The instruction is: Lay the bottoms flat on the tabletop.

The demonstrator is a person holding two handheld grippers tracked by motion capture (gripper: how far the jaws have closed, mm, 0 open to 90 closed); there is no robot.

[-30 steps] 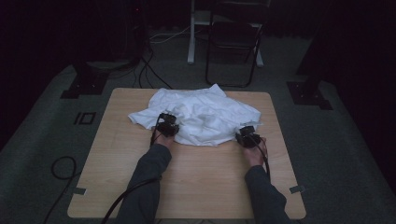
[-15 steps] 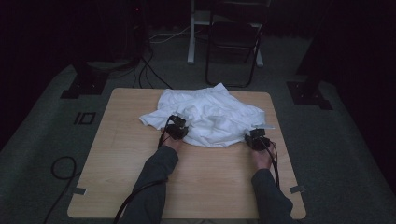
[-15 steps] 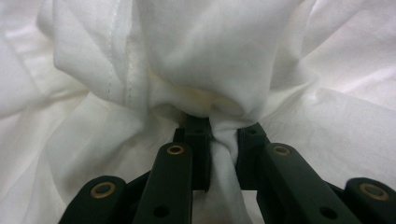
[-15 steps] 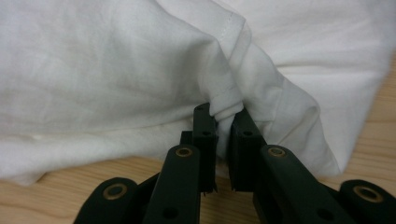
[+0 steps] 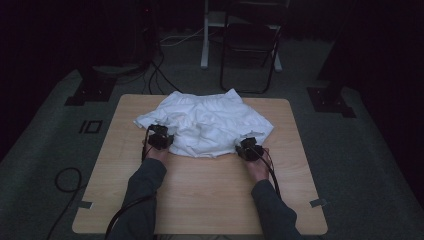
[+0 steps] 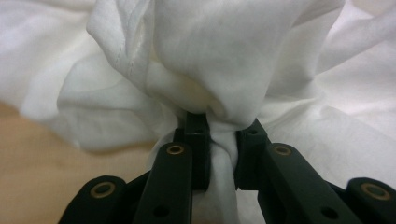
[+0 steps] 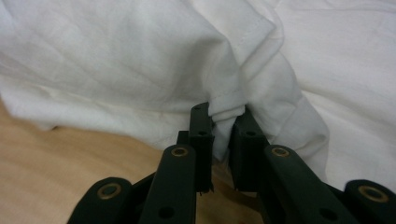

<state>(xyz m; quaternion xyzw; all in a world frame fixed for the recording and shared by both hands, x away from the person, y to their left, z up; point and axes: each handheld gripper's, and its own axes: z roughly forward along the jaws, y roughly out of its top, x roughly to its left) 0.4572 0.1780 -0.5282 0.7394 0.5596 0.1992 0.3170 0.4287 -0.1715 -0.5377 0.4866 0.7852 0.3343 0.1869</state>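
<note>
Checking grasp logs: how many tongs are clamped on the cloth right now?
2. The left tongs pinch a bunch of the white cloth at its near left edge; the right tongs pinch a fold at its near right edge. Both grips show close up in the gripper views.

Dim room. Grey carpet floor, cables trailing across it. Light wooden table. Black folding chair behind, beside a white post.
</note>
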